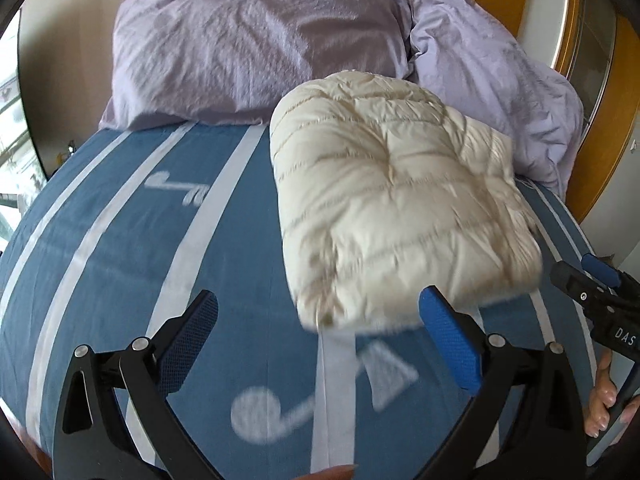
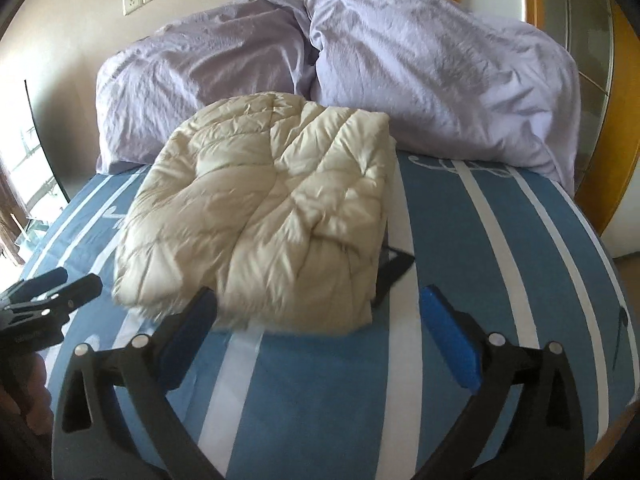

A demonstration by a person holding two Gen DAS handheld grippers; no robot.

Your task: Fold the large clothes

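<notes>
A cream quilted puffer jacket (image 1: 400, 208) (image 2: 264, 216) lies folded into a thick bundle on the blue bed cover with white stripes (image 1: 140, 240) (image 2: 448, 240). My left gripper (image 1: 320, 320) stands open just in front of the bundle's near edge, with nothing between its blue pads. My right gripper (image 2: 320, 312) is open too, its fingers apart on either side of the bundle's near right corner without touching it. Each gripper shows at the edge of the other view: the right gripper (image 1: 592, 280) beside the jacket's right side, the left gripper (image 2: 52, 284) beside its left side.
Two lilac pillows (image 1: 256, 40) (image 2: 440, 76) lean against the wall behind the jacket. A wooden frame (image 2: 616, 120) runs along the right of the bed, and a window (image 2: 28, 184) is at the left. A person's hand (image 1: 604, 400) holds the right gripper.
</notes>
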